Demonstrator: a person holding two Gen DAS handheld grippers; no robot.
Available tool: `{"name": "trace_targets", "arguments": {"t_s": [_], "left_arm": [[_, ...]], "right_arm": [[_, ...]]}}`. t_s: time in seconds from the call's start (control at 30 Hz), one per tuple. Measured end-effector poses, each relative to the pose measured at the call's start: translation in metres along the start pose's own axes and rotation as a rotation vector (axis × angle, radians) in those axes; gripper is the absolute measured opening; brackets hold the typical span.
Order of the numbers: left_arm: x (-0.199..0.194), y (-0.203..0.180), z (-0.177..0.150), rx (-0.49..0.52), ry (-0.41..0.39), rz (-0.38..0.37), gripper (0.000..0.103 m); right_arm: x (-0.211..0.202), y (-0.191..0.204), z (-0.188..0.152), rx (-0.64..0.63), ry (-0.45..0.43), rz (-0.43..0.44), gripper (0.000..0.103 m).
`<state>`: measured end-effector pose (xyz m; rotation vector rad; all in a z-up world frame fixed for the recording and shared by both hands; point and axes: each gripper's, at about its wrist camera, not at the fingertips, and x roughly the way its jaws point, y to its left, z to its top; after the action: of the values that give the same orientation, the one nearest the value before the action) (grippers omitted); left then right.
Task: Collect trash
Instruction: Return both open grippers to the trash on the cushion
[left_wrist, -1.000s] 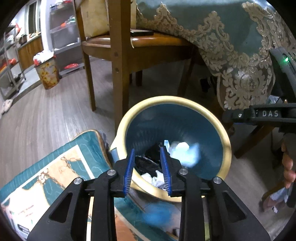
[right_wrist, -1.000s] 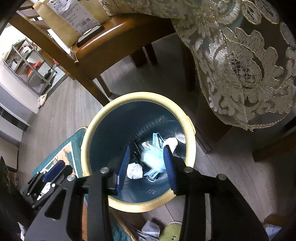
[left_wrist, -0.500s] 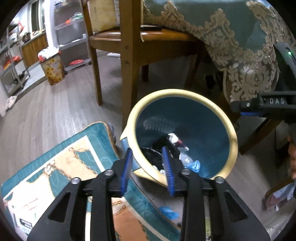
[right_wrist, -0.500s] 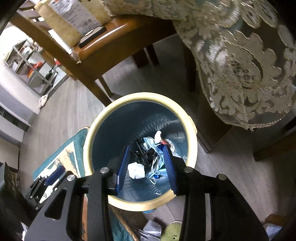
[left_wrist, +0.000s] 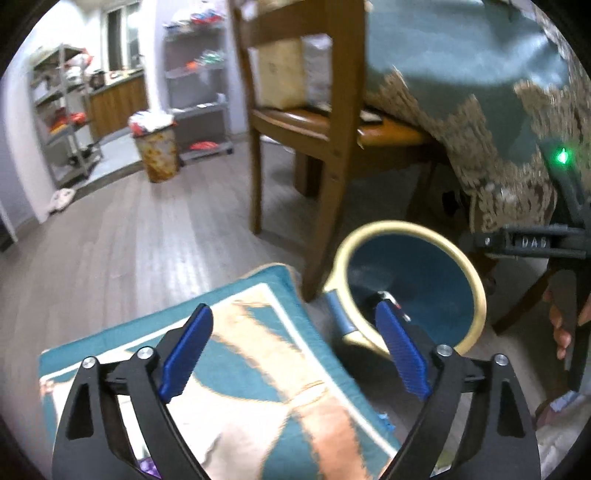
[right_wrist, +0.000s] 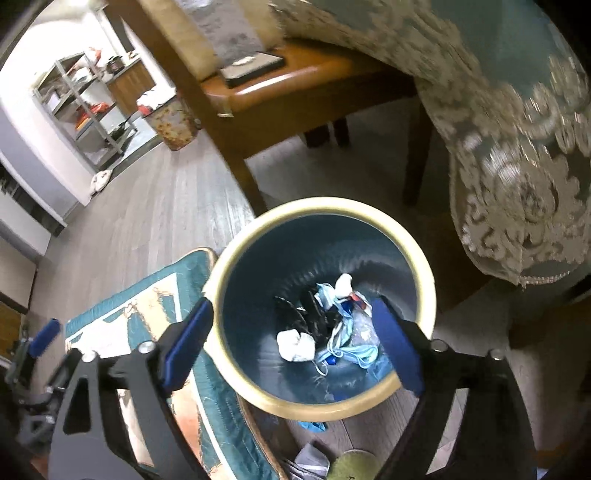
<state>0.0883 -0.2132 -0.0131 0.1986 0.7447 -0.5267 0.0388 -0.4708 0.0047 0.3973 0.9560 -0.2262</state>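
— Firstly, the hands. How do we enter them?

— We list the left gripper (left_wrist: 293, 328) tilted down over the rug (left_wrist: 258, 369), jaws just sprung wide, nothing between them. The right gripper (right_wrist: 291, 325) points steeply down above the trash bin (right_wrist: 424, 280), jaws likewise just opened, released and empty.

— And the trash?

— We record it at the bottom of the bin: a crumpled white tissue (right_wrist: 295, 345), blue face masks (right_wrist: 354, 352) and dark scraps, lying apart from both grippers.

— Floor and room, left to right?

— Metal shelving (left_wrist: 62, 122) at far left, a patterned waste bin (left_wrist: 157, 151) heaped with rubbish, grey plank floor (left_wrist: 129, 240), the teal and cream rug, a wooden chair (left_wrist: 328, 136) whose leg stands just beside the yellow-rimmed bin, then a table under a teal lace-edged tablecloth (left_wrist: 480, 110).

— What does each view alone give us?

— The left wrist view alone shows fingers (left_wrist: 559, 328) of the person's right hand on its handle. Only the right wrist view shows the bin's contents, a blue scrap (right_wrist: 312, 426) on the floor at its base, and a dark flat object (right_wrist: 255, 68) on the chair seat.
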Motion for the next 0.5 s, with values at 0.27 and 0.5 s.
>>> {"name": "trace_targets", "arguments": {"t_s": [0.27, 0.5], "left_arm": [[-0.059, 0.068, -0.021, -0.076, -0.032, 0.101, 0.091], [-0.098, 0.128, -0.052, -0.148, -0.030, 0.203, 0.091]], "right_arm": [[-0.004, 0.067, -0.011, -0.097, 0.010, 0.066, 0.090], [0.005, 0.139, -0.036, -0.214, 0.037, 0.117, 0.090]]}}
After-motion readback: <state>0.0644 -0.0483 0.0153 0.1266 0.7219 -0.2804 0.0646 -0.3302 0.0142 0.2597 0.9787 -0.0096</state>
